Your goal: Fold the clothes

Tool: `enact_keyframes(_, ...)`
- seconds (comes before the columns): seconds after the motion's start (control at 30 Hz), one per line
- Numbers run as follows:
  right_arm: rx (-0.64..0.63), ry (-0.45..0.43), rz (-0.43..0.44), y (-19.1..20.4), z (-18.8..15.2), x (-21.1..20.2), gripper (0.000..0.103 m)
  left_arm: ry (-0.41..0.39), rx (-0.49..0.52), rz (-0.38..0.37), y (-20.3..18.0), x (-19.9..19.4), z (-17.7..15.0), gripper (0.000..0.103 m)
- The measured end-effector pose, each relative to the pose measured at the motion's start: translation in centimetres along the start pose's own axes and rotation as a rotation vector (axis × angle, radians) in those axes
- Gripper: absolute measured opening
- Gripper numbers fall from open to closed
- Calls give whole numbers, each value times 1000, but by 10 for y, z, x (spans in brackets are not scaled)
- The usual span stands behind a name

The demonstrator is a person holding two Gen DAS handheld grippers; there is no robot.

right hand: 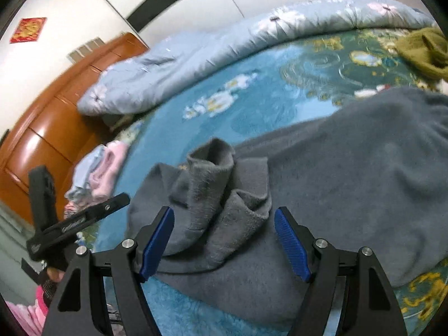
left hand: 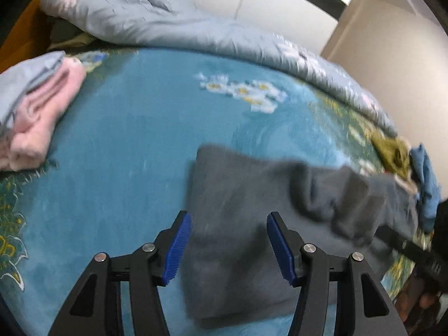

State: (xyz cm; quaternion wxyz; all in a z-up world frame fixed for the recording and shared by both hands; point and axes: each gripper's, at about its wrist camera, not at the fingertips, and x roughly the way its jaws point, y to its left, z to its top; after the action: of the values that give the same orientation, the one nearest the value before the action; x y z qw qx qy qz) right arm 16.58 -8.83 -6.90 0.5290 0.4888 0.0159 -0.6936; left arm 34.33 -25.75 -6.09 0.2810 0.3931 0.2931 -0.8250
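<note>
A grey fleece garment is spread on the bed, over a blue floral blanket. From the right wrist view a ribbed turtleneck collar is seen standing up, with a bunched part, perhaps a sleeve, crumpled beside it. The body runs off to the right, in broad soft wrinkles. In the left wrist view one straight edge is seen lying flat near the middle of the bed; whether that is a finished fold cannot be told.

The cloth is judged soft, thick and limp, light enough for one pinch, and fuzzy rather than slippery. It will sag and drag on the plush blanket, so a double layer should be taken at an edge, a shoulder or a hem corner, not in the loose middle. The bunched part near the collar would be better pinched at its cuff end.

The left tongs are held apart above the garment's flat edge, nothing between them. The right tongs are likewise apart, over the crumpled part, gripping nothing.

Further out, a folded pink and pale blue pile lies at the bed's edge, an olive garment and a blue one wait at the other side, and a pale floral quilt is heaped behind.
</note>
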Motion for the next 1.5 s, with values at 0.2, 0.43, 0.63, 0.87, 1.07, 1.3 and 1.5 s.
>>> enact_keyframes(0.2,24,-40,-41,3,2,-5,75,42,67,17,-8,11,-14,61)
enact_keyframes(0.43,-26,-36,-16,30,20,3,75,-8,-18,-89,12,-9,-8,61)
enact_keyframes(0.63,-13,-34,0,32,19,4,9,-93,1,-276,8,-33,0,61)
enact_keyframes(0.87,34,-55,-53,12,6,-13,9,29,30,-287,-2,0,-6,61)
enact_keyframes(1.07,120,10,-73,-16,-10,3,16,66,6,-277,1,9,-14,61)
enact_keyframes(1.3,206,28,-10,-29,-10,11,48,65,-5,-285,3,4,-16,61)
enact_keyframes(1.5,233,9,53,-24,-9,13,26,64,-16,-289,5,3,-15,61)
